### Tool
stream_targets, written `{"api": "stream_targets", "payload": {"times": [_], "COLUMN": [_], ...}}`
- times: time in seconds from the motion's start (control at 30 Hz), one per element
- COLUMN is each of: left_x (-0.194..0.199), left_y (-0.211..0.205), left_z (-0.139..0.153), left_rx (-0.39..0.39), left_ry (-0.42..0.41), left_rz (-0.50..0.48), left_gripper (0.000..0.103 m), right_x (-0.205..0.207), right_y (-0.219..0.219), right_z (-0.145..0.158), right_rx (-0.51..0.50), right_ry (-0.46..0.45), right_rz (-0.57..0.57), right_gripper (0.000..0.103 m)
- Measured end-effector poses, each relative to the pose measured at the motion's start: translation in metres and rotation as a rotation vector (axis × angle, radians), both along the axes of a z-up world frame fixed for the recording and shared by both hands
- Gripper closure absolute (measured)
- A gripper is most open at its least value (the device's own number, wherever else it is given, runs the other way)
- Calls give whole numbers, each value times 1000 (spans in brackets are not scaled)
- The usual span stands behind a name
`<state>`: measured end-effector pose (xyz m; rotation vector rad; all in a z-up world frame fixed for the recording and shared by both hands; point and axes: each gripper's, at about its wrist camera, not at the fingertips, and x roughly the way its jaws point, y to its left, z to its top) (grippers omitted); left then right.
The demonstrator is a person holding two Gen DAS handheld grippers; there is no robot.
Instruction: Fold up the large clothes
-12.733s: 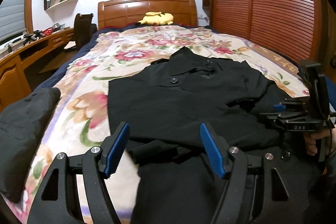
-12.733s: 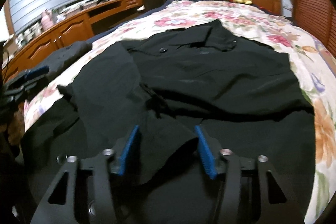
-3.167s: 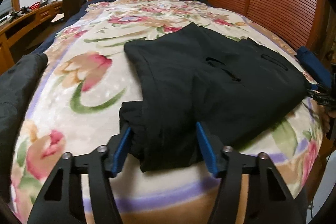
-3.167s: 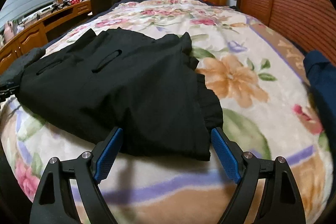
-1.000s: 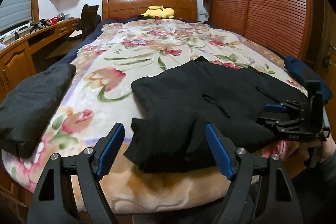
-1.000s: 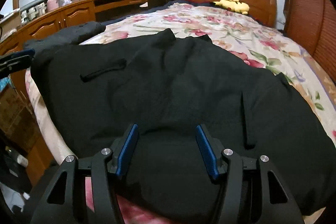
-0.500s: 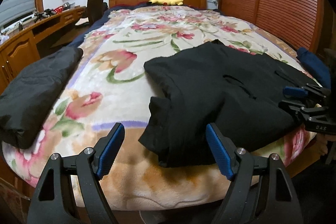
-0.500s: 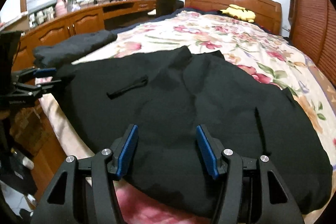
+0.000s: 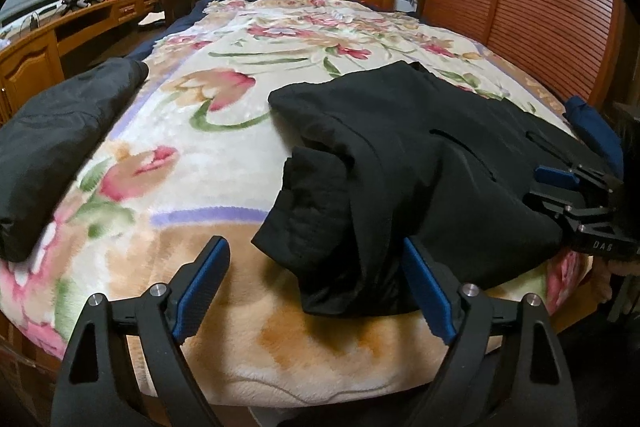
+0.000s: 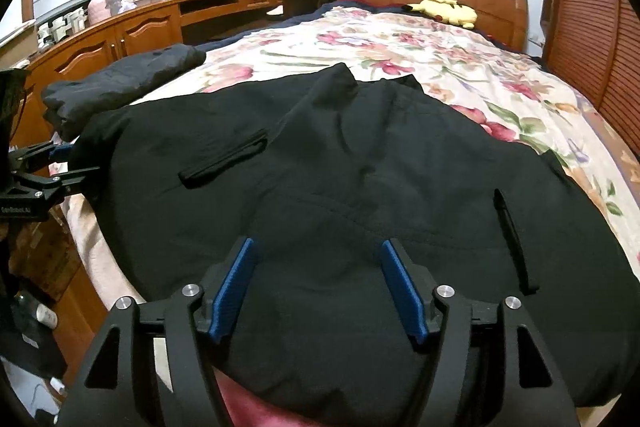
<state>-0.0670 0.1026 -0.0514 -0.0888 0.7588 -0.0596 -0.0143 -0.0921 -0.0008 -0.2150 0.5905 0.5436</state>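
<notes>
Both tongs stood wide with nothing between their ribbed blue pads: the left gripper (image 9: 316, 285) hung off the bed's foot edge by the coat's bunched quilted corner, the right gripper (image 10: 318, 285) over its smooth shell. That black coat (image 10: 360, 187), folded into a puffy slab with slit pockets, lay along the foot edge of the plush floral blanket (image 9: 224, 131). Another dark padded garment (image 9: 60, 131) lay at the blanket's left edge.

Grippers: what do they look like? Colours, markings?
Both the left gripper and right gripper are matte black, angular frames with triangular cut-outs and silver round bolt heads. The fingers carry ribbed blue pads. White lettering marks the bodies, too small to read reliably. No cables visible.
</notes>
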Motion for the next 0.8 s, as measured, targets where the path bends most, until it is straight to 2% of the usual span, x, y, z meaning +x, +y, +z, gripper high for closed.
{"api": "stream_targets", "payload": {"times": [0.17, 0.23, 0.47, 0.6, 0.67, 0.73, 0.8], "left_x": [3, 4, 6, 7, 7, 9, 12], "left_y": [2, 2, 5, 8, 10, 11, 10], "left_z": [-2, -2, -4, -5, -5, -4, -2], "left_rx": [-9, -13, -36, -68, -95, -157, -231], "left_ry": [3, 5, 4, 6, 12, 24, 46], "left_rz": [13, 14, 16, 14, 5, -29, -66], "left_gripper": [10, 9, 8, 8, 14, 38, 56], "right_x": [-2, 1, -6, -24, -28, -31, -32], "right_y": [-2, -4, -8, -17, -29, -40, -45], "right_z": [-3, -3, -1, 2, 5, 9, 9], "right_rx": [-8, -11, -6, -35, -27, -18, -28], "right_ry": [-12, -10, -8, -74, -50, -36, -35], "right_rz": [-11, -51, -90, -64, -60, -51, -56], "right_gripper": [25, 14, 13, 13, 13, 13, 17]}}
